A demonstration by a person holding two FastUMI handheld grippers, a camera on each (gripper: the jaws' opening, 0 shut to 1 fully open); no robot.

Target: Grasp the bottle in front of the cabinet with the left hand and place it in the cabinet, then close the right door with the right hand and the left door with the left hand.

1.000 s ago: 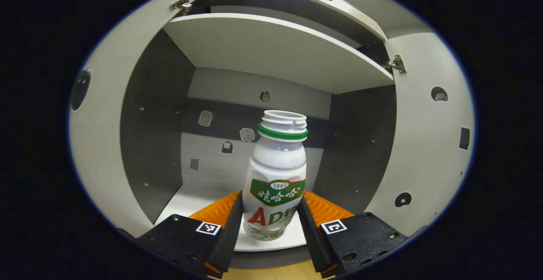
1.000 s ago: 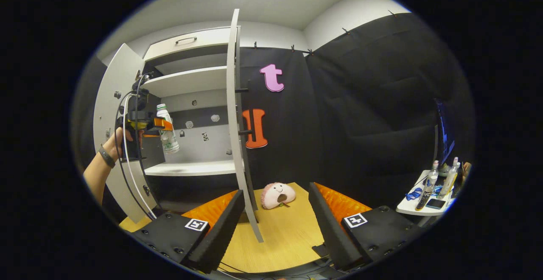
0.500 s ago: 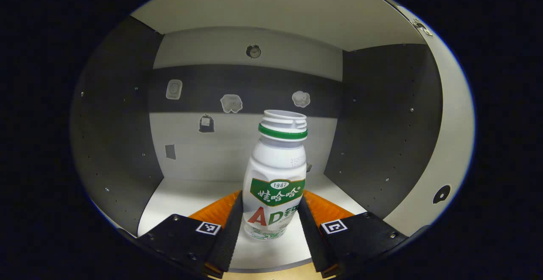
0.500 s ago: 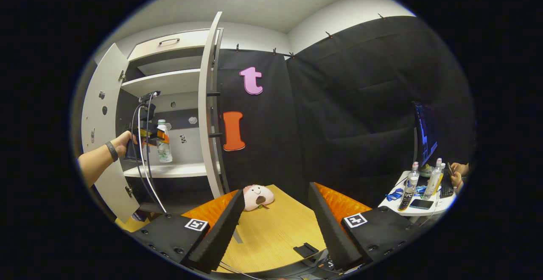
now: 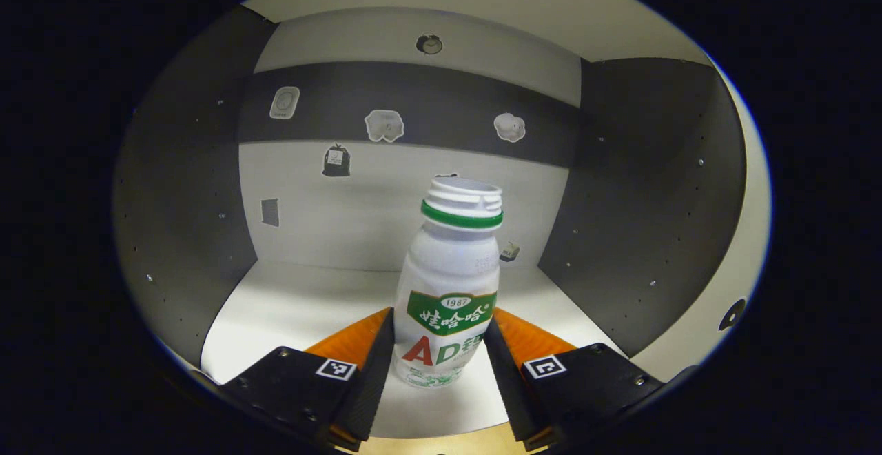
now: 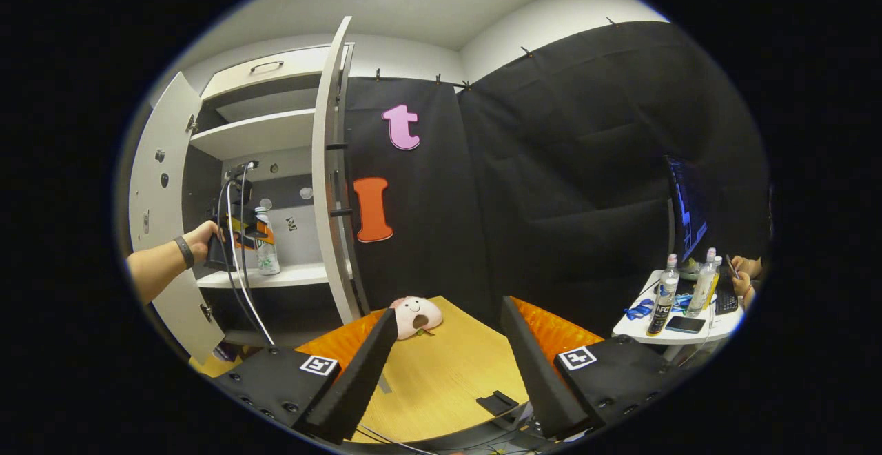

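A white bottle point(image 5: 448, 289) with a green neck ring and no cap stands upright between the fingers of my left gripper point(image 5: 438, 355), which is shut on its lower body. Its base looks down on the white cabinet shelf point(image 5: 296, 310), well inside the compartment. In the right gripper view the same bottle point(image 6: 264, 247) and the left gripper point(image 6: 242, 229) sit on the shelf point(image 6: 296, 276), held by a hand. My right gripper point(image 6: 448, 345) is open over the wooden table with nothing between its fingers. The right door point(image 6: 329, 165) and the left door point(image 6: 155, 186) both stand open.
A pink plush toy point(image 6: 415, 315) lies on the wooden table point(image 6: 448, 386) near the right door's foot. A side table point(image 6: 679, 327) with bottles and a phone stands far right beside a monitor. Small stickers dot the cabinet's back wall point(image 5: 386, 186).
The left gripper carried the bottle deeper into the cabinet and lowered it to the shelf. The right gripper view turned slightly, so the cabinet sits a little further left.
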